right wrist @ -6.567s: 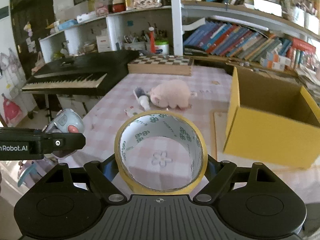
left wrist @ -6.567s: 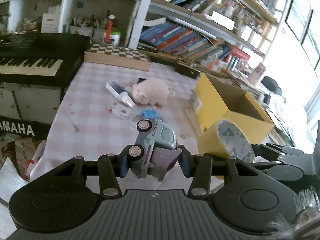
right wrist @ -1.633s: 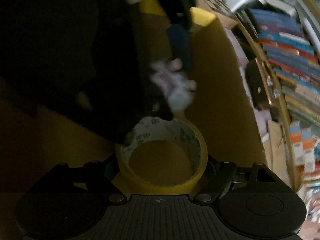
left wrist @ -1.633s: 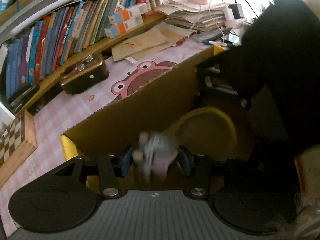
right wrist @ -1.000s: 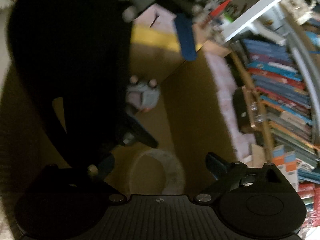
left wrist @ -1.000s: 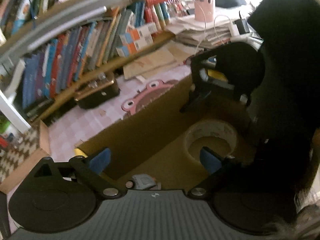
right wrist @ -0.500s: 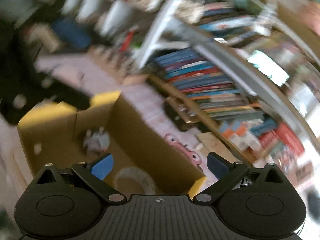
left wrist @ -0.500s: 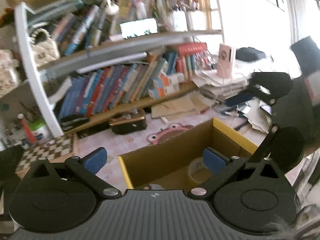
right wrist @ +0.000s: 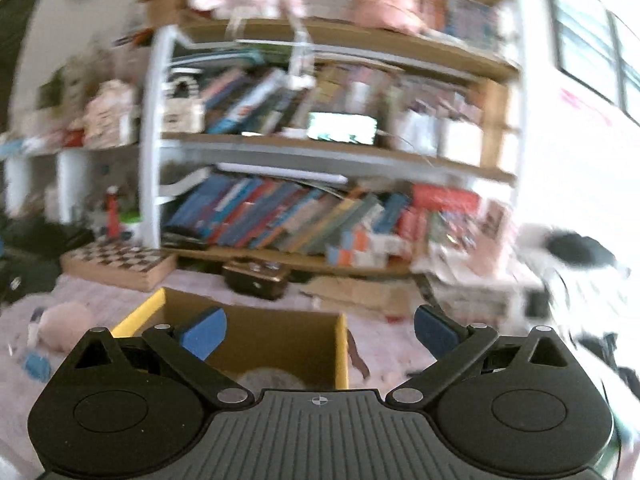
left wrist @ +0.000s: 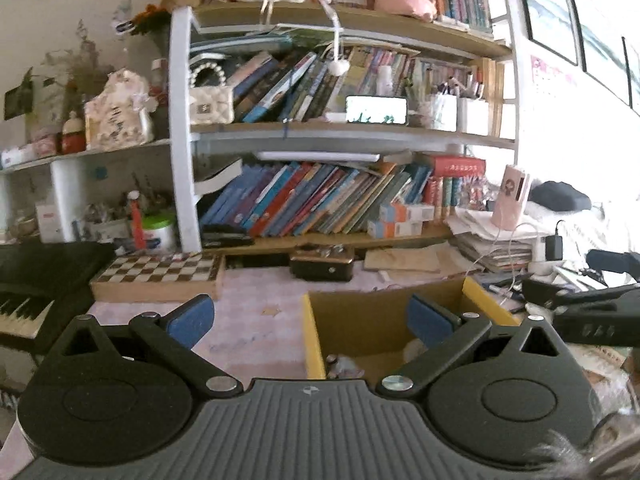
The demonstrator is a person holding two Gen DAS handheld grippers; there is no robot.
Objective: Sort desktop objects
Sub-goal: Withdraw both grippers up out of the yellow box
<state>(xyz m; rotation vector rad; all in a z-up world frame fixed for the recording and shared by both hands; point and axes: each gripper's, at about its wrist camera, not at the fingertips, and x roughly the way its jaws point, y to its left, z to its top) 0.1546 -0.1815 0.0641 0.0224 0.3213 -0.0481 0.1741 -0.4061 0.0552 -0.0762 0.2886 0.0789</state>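
Note:
My left gripper (left wrist: 311,319) is open and holds nothing; it hovers above the near left corner of the yellow cardboard box (left wrist: 311,340). Inside the box lie the grey toy car (left wrist: 343,363) and, partly behind my right pad, the tape roll (left wrist: 413,349). In the blurred right wrist view my right gripper (right wrist: 319,330) is also open and holds nothing, over the same yellow box (right wrist: 341,354), with the tape roll (right wrist: 272,380) on the box floor. A pink plush (right wrist: 66,330) and a small blue item (right wrist: 36,362) lie on the cloth left of the box.
A chessboard (left wrist: 156,276) and a dark little case (left wrist: 322,266) sit at the back of the pink checked table. A black keyboard (left wrist: 24,292) stands at the left. Paper stacks (left wrist: 492,248) crowd the right, under full bookshelves (left wrist: 320,200). The right gripper's body (left wrist: 592,312) shows at the right edge.
Both grippers opened inside the box, leaving the toy car and tape roll there. They then rose out, rolled upright, and now face the shelves.

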